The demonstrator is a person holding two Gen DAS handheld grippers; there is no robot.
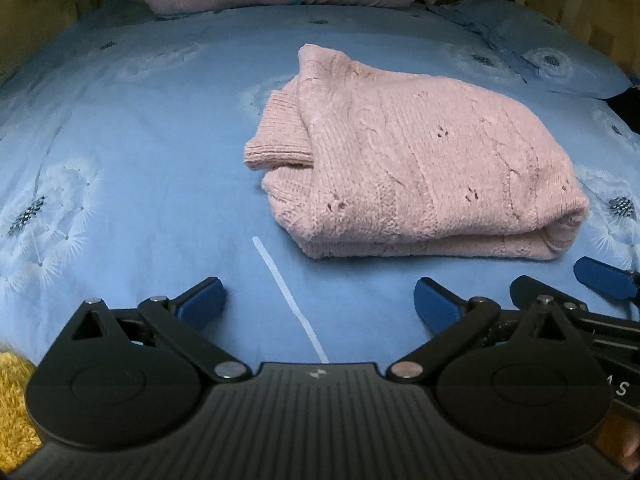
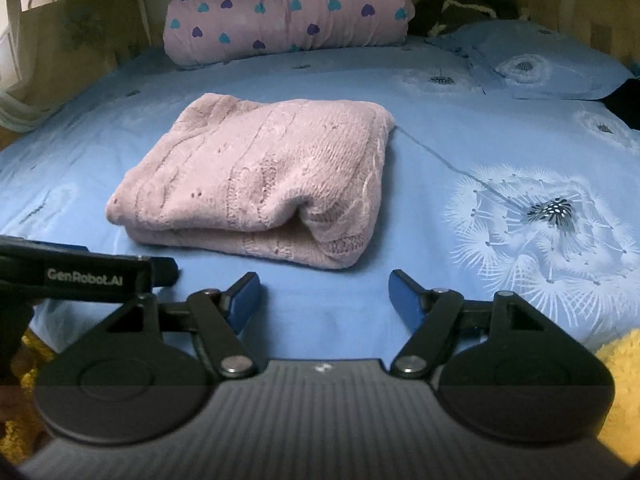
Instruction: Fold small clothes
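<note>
Left claw nearest, jaws spread wide, nothing between them, only bare bed sheet under the blue pads; right claw also agape and empty, hovering low over the sheet just short of the garment; the 2 claws sit close side by side, the right one's fingers poking into the left view at the right edge, the left one's black body crossing the right view at lower left, so a clash between them looks possible if either swings inward; just beyond, the pink knit sweater lies on the bed, already doubled over into a thick bundle, near folded edge facing both claws, a ribbed cuff sticking out on its left side in the left view; risk, as I judge it: fold looks mostly done but loose; the bulky near roll could spring back open; a nudge from a pad could drag the soft knit and skew the stack; pinching the sheet along with the knit would pull both; the protruding cuff may stay untucked; farther back, a heart-print pillow and a blue pillow, well apart from the sweater, no hazard.
</note>
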